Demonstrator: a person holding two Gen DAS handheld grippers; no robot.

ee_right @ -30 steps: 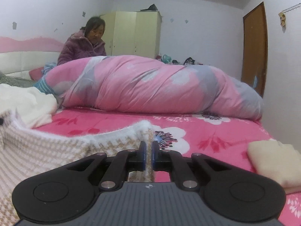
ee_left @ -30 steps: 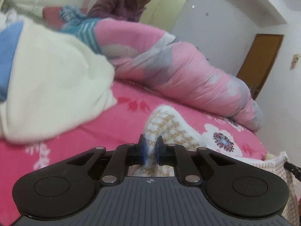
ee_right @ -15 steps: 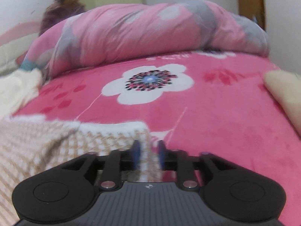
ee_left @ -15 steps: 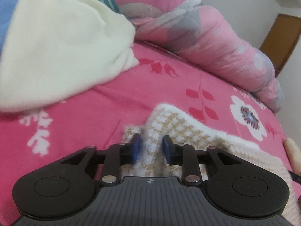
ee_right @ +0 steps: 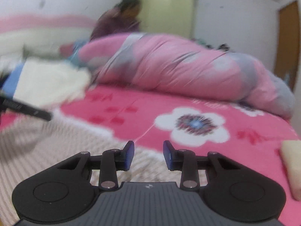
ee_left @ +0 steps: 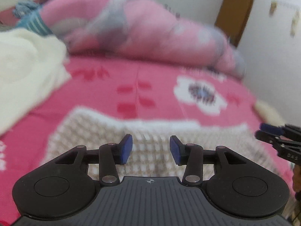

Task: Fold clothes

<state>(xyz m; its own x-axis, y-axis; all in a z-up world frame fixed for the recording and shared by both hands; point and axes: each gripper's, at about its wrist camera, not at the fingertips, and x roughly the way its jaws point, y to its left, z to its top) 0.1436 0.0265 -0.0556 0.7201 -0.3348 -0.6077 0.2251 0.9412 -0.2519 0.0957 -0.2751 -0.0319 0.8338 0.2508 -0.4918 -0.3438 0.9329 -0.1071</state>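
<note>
Both tongs stand spread with nothing pinched: the left gripper (ee_left: 151, 149) has just been opening, its blue pads (ee_left: 126, 148) apart above the checked knit (ee_left: 105, 130), while the right gripper (ee_right: 148, 155) has just been closing a little, yet its pads (ee_right: 129, 155) still show a clear gap over the knit's edge. Knit lies flat on the pink floral bedspread (ee_right: 188, 101) directly below both tools, white trim along its far edge. Beyond it: a rolled pink quilt (ee_right: 188, 69), a cream garment (ee_left: 26, 69) to the left, a person (ee_right: 120, 18) behind the quilt; both views are motion-blurred.
</note>
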